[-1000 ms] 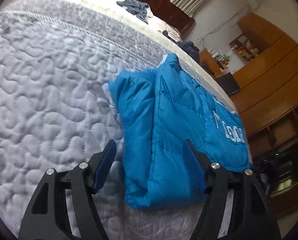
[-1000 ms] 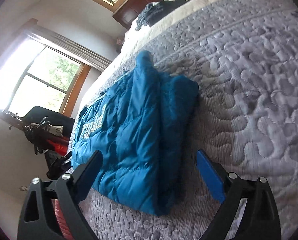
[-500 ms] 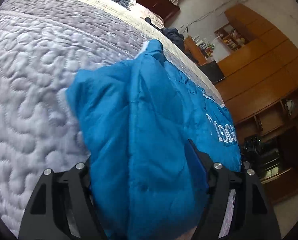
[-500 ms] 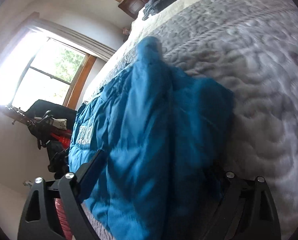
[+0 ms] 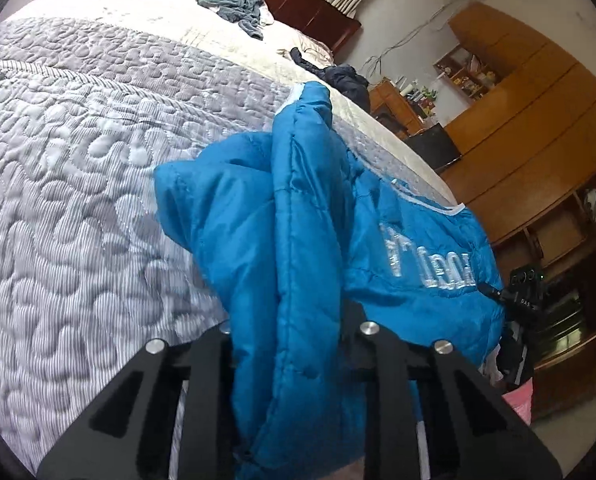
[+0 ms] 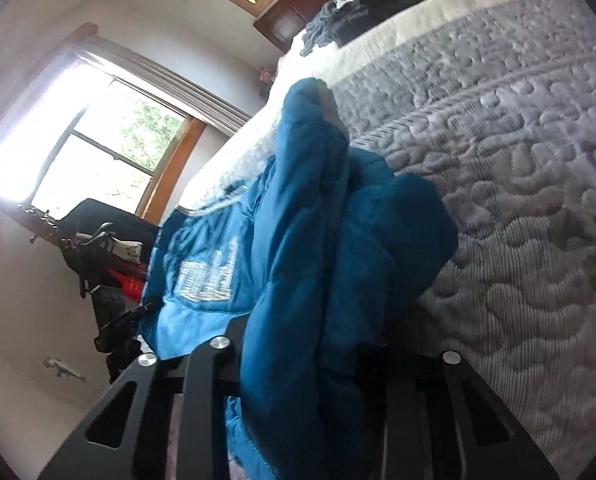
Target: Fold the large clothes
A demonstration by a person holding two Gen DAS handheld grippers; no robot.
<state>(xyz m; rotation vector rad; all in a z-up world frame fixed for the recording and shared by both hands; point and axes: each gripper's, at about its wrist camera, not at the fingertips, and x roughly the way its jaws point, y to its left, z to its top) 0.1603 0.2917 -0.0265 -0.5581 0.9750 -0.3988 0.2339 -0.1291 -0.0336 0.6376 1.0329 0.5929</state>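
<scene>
Lay across the grey quilted bed (image 5: 78, 200), near its edge: blue puffer jacket (image 5: 298, 248), already bunched into a thick fold. Clamped on that near fold, left gripper (image 5: 288, 332); likewise clenched on it from the other wrist, right gripper (image 6: 298, 344). Best lifted evenly, both ends level, carried over toward the white lettering (image 5: 430, 268), then laid flat before letting go — slippery padding, likely to spring back.

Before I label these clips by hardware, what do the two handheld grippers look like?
Both look alike: the left gripper and right gripper have matte black frames with triangular cut-outs and round silver screw heads. Their finger pads are buried in the blue jacket, so pad colour cannot be told here. No cables or sleeves show.
</scene>
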